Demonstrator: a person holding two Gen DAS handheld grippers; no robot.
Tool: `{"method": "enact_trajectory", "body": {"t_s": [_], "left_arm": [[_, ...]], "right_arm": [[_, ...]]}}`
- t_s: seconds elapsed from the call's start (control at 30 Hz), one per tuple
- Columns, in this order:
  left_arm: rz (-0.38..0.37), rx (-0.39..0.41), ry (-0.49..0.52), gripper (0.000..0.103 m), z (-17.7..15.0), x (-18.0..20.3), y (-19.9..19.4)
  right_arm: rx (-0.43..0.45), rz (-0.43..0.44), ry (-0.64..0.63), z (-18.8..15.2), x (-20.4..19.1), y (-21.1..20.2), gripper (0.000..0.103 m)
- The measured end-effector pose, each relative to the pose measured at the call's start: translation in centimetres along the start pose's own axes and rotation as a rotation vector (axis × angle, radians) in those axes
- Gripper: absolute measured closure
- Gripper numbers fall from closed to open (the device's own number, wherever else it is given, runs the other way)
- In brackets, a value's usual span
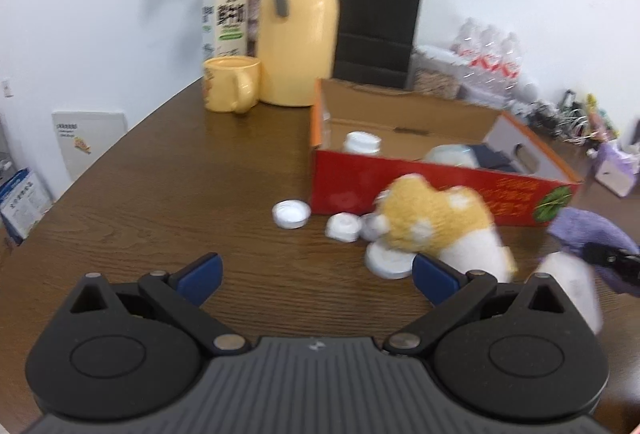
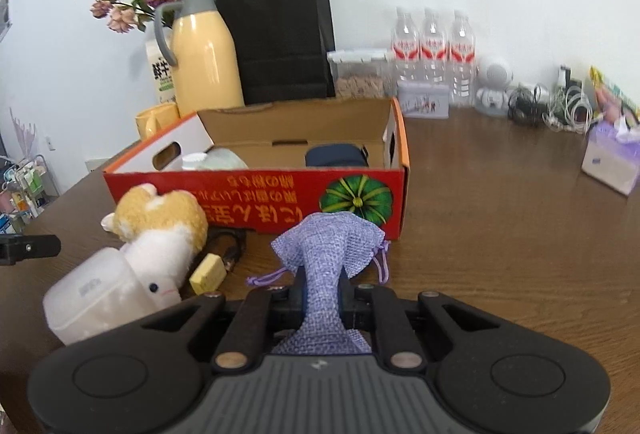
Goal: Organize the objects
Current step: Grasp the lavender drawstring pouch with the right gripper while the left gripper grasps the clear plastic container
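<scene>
My right gripper [image 2: 322,290] is shut on a purple drawstring pouch [image 2: 330,246], held just in front of the red cardboard box [image 2: 256,200]. The pouch also shows at the right edge of the left wrist view [image 1: 592,230]. My left gripper [image 1: 316,274] is open and empty above the table, near several white lids [image 1: 291,213]. A yellow-and-white plush toy [image 1: 436,222] lies against the box front [image 1: 400,190]; it also shows in the right wrist view [image 2: 160,230]. A white plastic case [image 2: 92,294] and a small yellow block [image 2: 208,274] lie beside the toy. The box holds a white bottle [image 1: 362,143], a pale bowl [image 1: 450,156] and a dark pouch [image 2: 336,156].
A yellow thermos [image 1: 298,30], yellow mug [image 1: 232,84], milk carton [image 1: 224,20], black paper bag [image 1: 376,14] and flowers stand behind the box. Water bottles [image 2: 432,54], a tin [image 2: 424,100], cables [image 2: 552,110] and a tissue box [image 2: 612,158] sit at the right.
</scene>
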State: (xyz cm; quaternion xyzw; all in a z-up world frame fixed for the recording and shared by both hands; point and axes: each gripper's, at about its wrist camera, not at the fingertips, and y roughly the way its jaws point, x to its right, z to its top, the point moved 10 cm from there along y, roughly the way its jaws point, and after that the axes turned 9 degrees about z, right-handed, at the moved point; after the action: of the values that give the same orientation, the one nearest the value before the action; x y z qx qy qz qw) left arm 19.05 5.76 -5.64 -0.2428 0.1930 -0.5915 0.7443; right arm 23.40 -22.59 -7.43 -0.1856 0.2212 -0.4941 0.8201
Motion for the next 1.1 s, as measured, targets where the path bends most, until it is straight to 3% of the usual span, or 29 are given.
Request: {"method": "enact_trajectory", "body": {"t_s": [0.23, 0.6, 1.03, 1.1], "left_arm": [[-0.074, 0.038, 0.057, 0.0, 0.1, 4.2, -2.7], [-0.124, 0.076, 0.086, 0.0, -1.0, 7.9, -6.3], [-0.103, 0.041, 0.124, 0.0, -4.0, 11.8, -4.5], [-0.096, 0.034, 0.132, 0.005, -4.6, 12.1, -4.1]], "right_arm": [[0.031, 0.016, -0.021, 0.1, -0.7, -1.3, 0.092], [0.065, 0.045, -0.042, -0.3, -1.3, -3.7, 0.092], [0.084, 0.046, -0.035, -1.0, -0.6, -5.1, 0.092], [0.083, 0.05, -0.035, -1.1, -0.6, -5.0, 0.092]]}}
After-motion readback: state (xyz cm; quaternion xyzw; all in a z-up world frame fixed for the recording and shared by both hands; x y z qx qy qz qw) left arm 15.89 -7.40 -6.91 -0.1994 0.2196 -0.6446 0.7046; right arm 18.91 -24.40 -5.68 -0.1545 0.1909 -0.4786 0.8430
